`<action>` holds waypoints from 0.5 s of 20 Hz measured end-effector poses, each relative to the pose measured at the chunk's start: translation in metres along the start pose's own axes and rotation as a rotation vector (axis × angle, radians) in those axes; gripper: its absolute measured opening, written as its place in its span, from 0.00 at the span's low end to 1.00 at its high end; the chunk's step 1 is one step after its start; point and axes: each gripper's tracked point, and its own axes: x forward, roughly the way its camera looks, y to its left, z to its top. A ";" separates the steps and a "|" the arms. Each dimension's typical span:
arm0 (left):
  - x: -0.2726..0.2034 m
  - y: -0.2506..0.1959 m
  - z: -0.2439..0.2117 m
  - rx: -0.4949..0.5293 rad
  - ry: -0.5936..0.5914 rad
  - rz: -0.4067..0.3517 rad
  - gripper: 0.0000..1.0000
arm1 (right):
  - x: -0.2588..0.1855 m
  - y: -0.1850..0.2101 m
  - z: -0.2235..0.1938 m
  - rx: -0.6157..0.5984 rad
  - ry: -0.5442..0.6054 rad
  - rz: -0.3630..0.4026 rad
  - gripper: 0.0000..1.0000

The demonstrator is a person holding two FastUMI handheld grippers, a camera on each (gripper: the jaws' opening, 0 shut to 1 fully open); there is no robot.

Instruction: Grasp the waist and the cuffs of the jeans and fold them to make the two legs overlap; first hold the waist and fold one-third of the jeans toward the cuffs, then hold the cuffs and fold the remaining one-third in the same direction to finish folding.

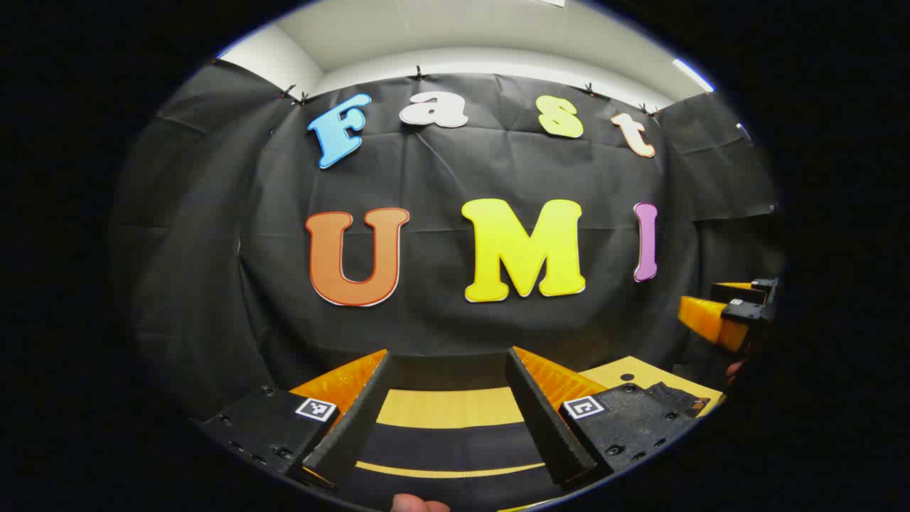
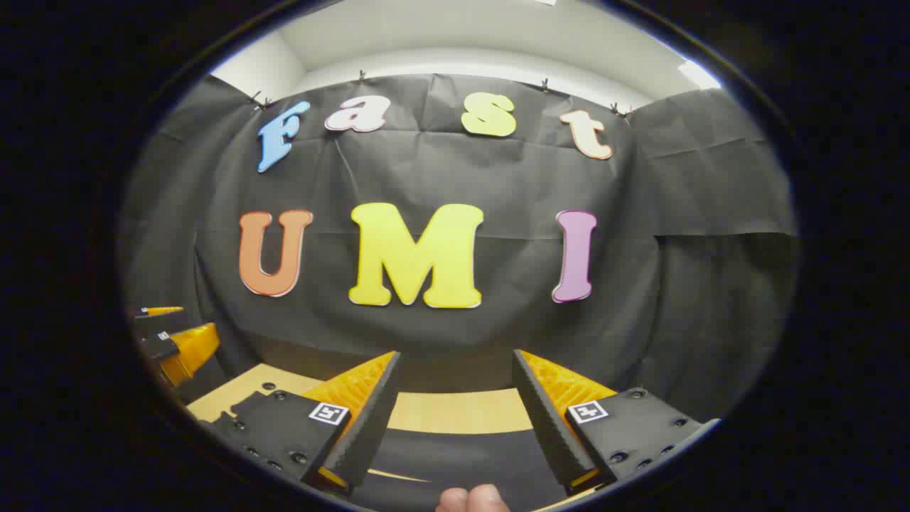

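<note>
Looking thru the left gripper view first: the left gripper (image 1: 449, 352) is level and aimed at the black cloth wall (image 1: 213, 284). Its fingers are spread wide with nothing between them. Below them runs a yellowish wood table (image 1: 448, 407). A dark band of fabric (image 1: 455, 444) lies flat across it; I take that for the jeans, tho I can't make out waist or cuffs. It sits low betw. the two fingers and under them, and I see no contact. A fingertip (image 1: 419, 505) pokes in at the bottom edge. Far right, the right gripper (image 1: 700, 299) hangs over the table's end, pointing inward. White ceiling (image 1: 462, 28) up top, with a light strip (image 1: 691, 74) on the right.

Right gripper view now: the right gripper (image 2: 455, 353) is also gaping wide and holding nothing, facing the same wall. Same wood top below, and the dark fabric is again low betw. the fingers, apart from them. Fingertips (image 2: 473, 499) show at the bottom edge. The left gripper sits at the far left, above the table corner.
</note>
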 end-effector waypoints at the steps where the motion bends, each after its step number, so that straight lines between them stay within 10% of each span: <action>1: 0.001 0.010 -0.004 -0.005 0.011 0.019 1.00 | 0.004 -0.014 -0.004 -0.004 0.013 -0.012 0.93; 10: -0.012 0.101 -0.076 -0.142 0.212 0.211 1.00 | -0.006 -0.153 -0.077 0.116 0.241 -0.151 0.96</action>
